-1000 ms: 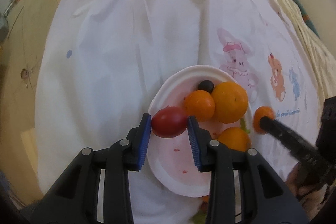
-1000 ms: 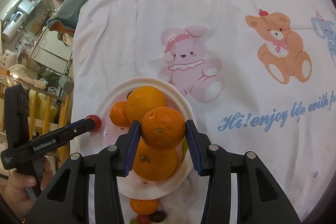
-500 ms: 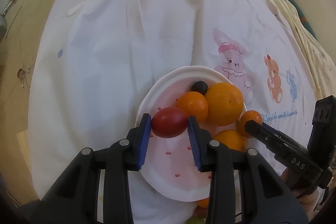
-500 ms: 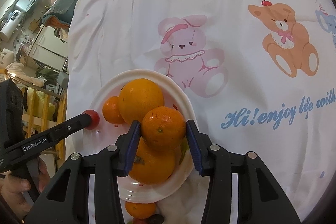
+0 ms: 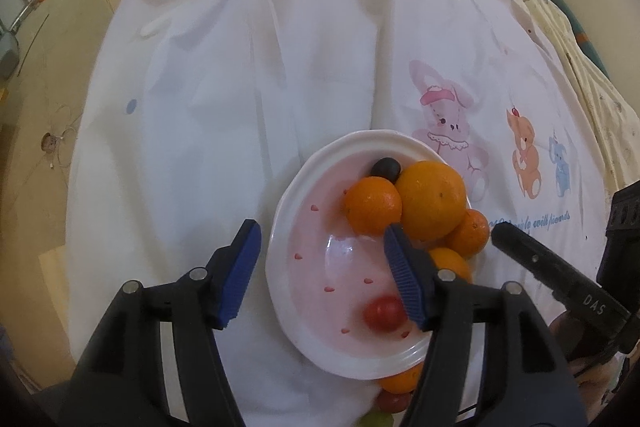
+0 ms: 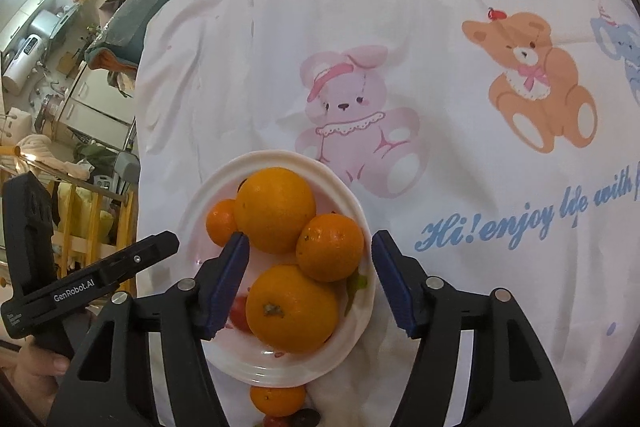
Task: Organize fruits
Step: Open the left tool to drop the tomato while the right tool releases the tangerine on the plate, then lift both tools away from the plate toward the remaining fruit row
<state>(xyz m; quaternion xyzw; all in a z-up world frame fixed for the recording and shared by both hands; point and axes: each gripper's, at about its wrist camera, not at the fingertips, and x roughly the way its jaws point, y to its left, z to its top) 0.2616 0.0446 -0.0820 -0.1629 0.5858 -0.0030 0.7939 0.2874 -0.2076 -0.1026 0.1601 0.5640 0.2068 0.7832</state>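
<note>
Both claws stand spread wide and grip nothing. The left claw [image 5: 320, 267] hangs over the white plate [image 5: 288, 227], where the red tomato [image 5: 382, 313] lies loose. The right claw [image 6: 310, 281] brackets the small orange [image 6: 330, 247] resting among the other oranges. One claw reads "GenRobot.AI". The white cloth [image 6: 440, 27] carries cartoon animals and "Hi! enjoy life with". A cluttered room shows at left.

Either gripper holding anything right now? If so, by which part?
Nothing is held. The left gripper is open above the plate, with the red tomato lying loose in it. The right gripper is open, the small orange resting on the pile.
</note>
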